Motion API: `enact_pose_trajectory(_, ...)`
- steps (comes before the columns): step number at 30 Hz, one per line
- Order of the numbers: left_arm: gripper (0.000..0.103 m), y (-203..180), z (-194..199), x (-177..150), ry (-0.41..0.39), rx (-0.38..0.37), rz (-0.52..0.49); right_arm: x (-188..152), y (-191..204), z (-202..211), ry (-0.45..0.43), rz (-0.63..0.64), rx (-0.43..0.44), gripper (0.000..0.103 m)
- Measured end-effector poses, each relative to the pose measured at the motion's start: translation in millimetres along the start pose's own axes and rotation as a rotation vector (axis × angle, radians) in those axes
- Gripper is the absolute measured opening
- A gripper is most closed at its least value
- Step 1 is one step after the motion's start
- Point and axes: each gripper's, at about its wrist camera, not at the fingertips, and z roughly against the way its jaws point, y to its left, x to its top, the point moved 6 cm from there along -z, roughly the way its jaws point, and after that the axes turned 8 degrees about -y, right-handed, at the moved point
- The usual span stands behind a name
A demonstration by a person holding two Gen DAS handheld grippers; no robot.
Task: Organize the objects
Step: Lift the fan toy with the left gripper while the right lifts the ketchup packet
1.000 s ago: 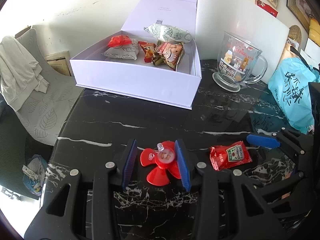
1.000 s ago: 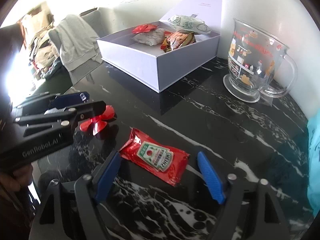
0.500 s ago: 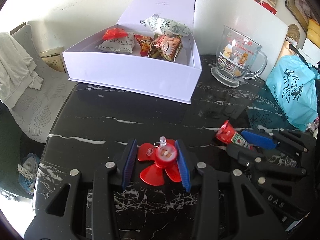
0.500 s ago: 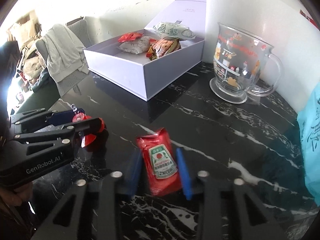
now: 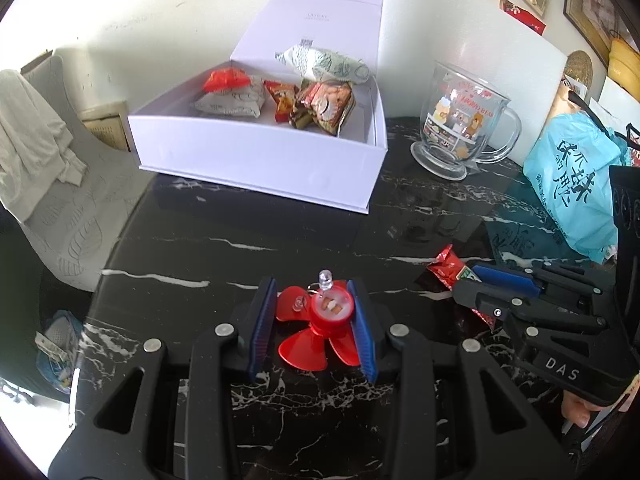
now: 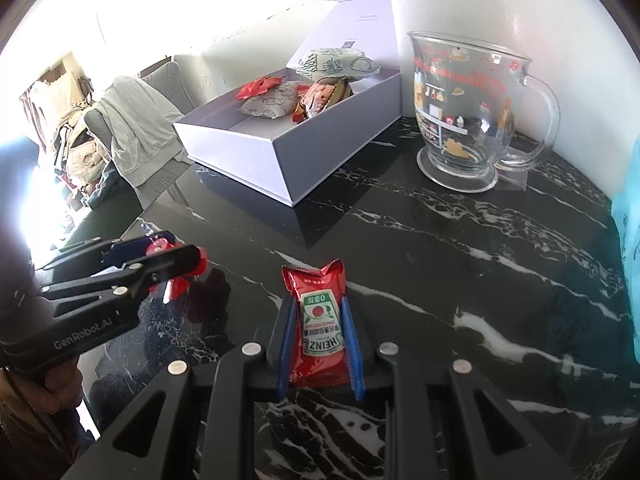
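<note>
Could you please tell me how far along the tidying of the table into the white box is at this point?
Done: several snack packets already lie in the open white box. In hand: the left gripper is gripping the red toy fan, and the right gripper is shut on the Heinz ketchup packet. Left: both still need to go into the box. The glass mug stands untouched beside it.

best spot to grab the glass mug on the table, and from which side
Take the glass mug by its handle, which sticks out on the side away from the white box, so come in from there. The bowl looks too wide and slick for the jaws; the handle loop is thin enough to pinch.
</note>
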Motion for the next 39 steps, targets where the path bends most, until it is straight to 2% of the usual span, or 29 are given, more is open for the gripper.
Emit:
enact_pose_trajectory(10, 0.035, -2, -3, -6, 0.031, 0.012, -0.006, -3, 0, 5, 0.005, 0.021, 0.007, 0.023)
enact_pose_trajectory(25, 0.035, -2, -4, -12, 0.056, 0.033, -0.025, -9, 10, 6, 0.03, 0.119, -0.017, 0.036)
enact_pose_trajectory(26, 0.035, -2, -4, -12, 0.056, 0.036, -0.028, -9, 11, 6, 0.029, 0.13, -0.023, 0.035)
enact_pose_trajectory(28, 0.035, -3, -4, -12, 0.059, 0.041, -0.036, -10, 11, 6, 0.025, 0.155, -0.049, 0.025)
enact_pose_trajectory(29, 0.035, -3, -4, -12, 0.061, 0.041, -0.033, -10, 12, 6, 0.025, 0.155, -0.046, 0.023)
enact_pose_trajectory(35, 0.035, -4, -1, -10, 0.077, 0.023, -0.014, -7, 10, 11, 0.018, 0.134, 0.0, 0.02)
enact_pose_trajectory(39, 0.035, -6, 7, 0, 0.064, 0.036, -0.03, -2, 15, 19, 0.002, 0.159, -0.002, 0.02)
